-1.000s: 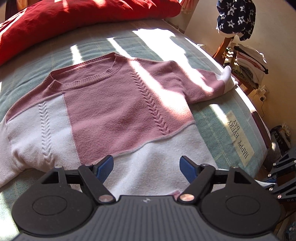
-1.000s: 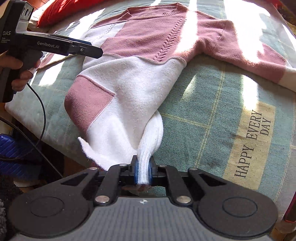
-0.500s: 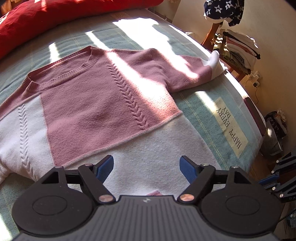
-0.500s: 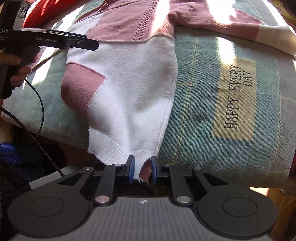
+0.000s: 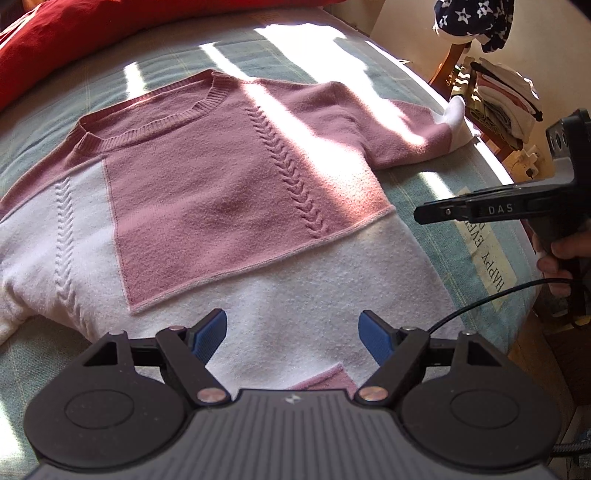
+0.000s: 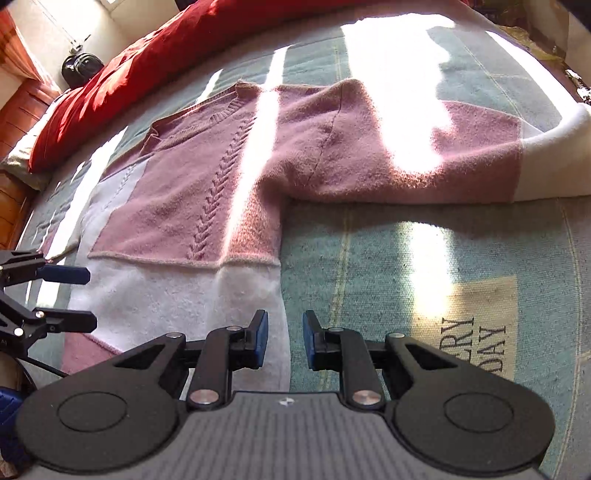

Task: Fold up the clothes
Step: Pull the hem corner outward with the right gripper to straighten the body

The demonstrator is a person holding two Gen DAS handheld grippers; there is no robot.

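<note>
A pink and white knit sweater [image 5: 236,192] lies flat, front up, on the bed, its right sleeve [image 5: 413,129] stretched toward the bed's edge. My left gripper [image 5: 293,332] hovers open over the white hem, with nothing between its blue pads. In the right wrist view the same sweater [image 6: 192,206] fills the left half, its sleeve [image 6: 424,158] running off to the right. My right gripper [image 6: 284,338] stands open above the hem's right corner, holding nothing. The right gripper [image 5: 419,214] also shows at the right of the left wrist view, and the left gripper [image 6: 86,297] at the left edge of the right one.
The bed has a green checked cover [image 6: 406,266] with a "HAPPY EVERY DAY" label [image 6: 476,332]. A red quilt [image 5: 110,40] lies along the far side. Beyond the bed's right edge a chair holds stacked clothes [image 5: 502,103] and a star-print garment [image 5: 476,22].
My right gripper has let go of the white hem, opened wider and moved up over the bed. The hem now lies flat. My left gripper stays open over the hem.
</note>
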